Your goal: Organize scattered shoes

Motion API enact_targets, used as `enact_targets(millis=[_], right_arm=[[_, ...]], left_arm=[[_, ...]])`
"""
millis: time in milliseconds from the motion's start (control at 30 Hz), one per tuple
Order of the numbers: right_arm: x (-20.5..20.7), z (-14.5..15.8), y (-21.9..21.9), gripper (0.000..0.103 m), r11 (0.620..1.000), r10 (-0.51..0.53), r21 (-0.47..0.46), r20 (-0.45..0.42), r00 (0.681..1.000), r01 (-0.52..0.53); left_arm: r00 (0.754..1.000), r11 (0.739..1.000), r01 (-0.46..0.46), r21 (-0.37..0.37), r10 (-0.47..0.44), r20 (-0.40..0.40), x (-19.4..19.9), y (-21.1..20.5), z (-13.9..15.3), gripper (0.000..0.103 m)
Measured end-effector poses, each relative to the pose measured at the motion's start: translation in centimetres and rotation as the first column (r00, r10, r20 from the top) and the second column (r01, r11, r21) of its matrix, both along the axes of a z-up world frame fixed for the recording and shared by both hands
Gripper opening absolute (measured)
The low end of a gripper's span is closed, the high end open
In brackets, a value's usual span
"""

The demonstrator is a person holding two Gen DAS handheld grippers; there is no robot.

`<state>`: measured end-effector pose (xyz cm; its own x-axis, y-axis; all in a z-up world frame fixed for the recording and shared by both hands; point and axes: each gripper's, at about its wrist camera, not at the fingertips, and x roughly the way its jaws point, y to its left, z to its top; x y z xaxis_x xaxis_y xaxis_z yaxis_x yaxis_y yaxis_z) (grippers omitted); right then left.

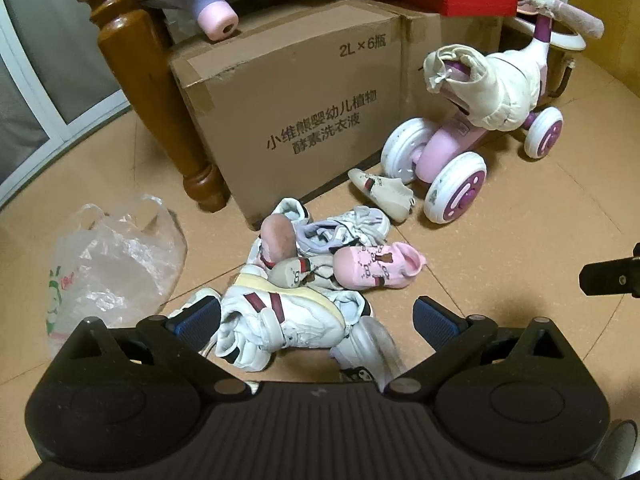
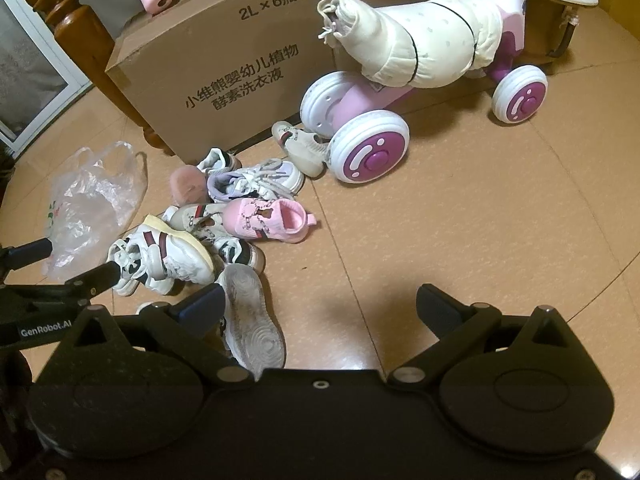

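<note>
Several small shoes lie in a heap on the tan floor. A white high-top with dark red stripes [image 1: 276, 316] [image 2: 160, 256] lies on its side between my left gripper's [image 1: 316, 322] open fingers. A pink knit shoe [image 1: 378, 266] [image 2: 266, 220] lies at the heap's right. A white laced sneaker [image 1: 360, 222] [image 2: 260, 178] lies behind it. A beige shoe [image 1: 384, 192] [image 2: 302, 146] lies apart by the scooter wheel. An upturned white sole [image 2: 250, 316] lies by my right gripper's [image 2: 320, 306] left finger. My right gripper is open and empty over bare floor.
A cardboard box [image 1: 288, 112] [image 2: 224, 64] stands behind the heap, next to a wooden post [image 1: 160, 108]. A pink scooter [image 1: 472, 152] [image 2: 400, 108] stands to the right. A crumpled plastic bag [image 1: 108, 268] [image 2: 88, 204] lies to the left.
</note>
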<state>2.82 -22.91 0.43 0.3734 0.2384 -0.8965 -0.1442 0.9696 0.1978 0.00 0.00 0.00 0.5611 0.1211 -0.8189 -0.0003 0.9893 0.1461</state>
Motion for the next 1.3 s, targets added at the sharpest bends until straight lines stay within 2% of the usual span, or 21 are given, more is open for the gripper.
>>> enact_targets(millis=[167,267,467,1300], right_arm=[[-0.1,-0.3,0.2,0.103,1.0,0.013,0.023,-0.012,1.0,-0.013],[-0.5,-0.5,0.9,0.103,0.999,0.03,0.015,-0.021,0.999,-0.03],[-0.2,-0.4,1.3,0.103,0.999,0.046,0.021,-0.039,0.998,-0.045],[-0.2,-0.7,2.1,0.103,0.996,0.089,0.013,-0.06,0.994,-0.088]], left_arm=[[1.0,1.0,-0.011,0.029,0.011,0.003,-0.5,-0.7,-0.4,0.103],[1.0,0.999,-0.009,-0.038,0.009,-0.007,-1.0,0.6,-0.3,0.103],[0.999,1.0,-0.002,-0.019,0.001,-0.046,-0.1,0.5,-0.5,0.103],[0.999,1.0,-0.014,-0.011,0.013,-0.044,-0.5,0.3,-0.4,0.103]])
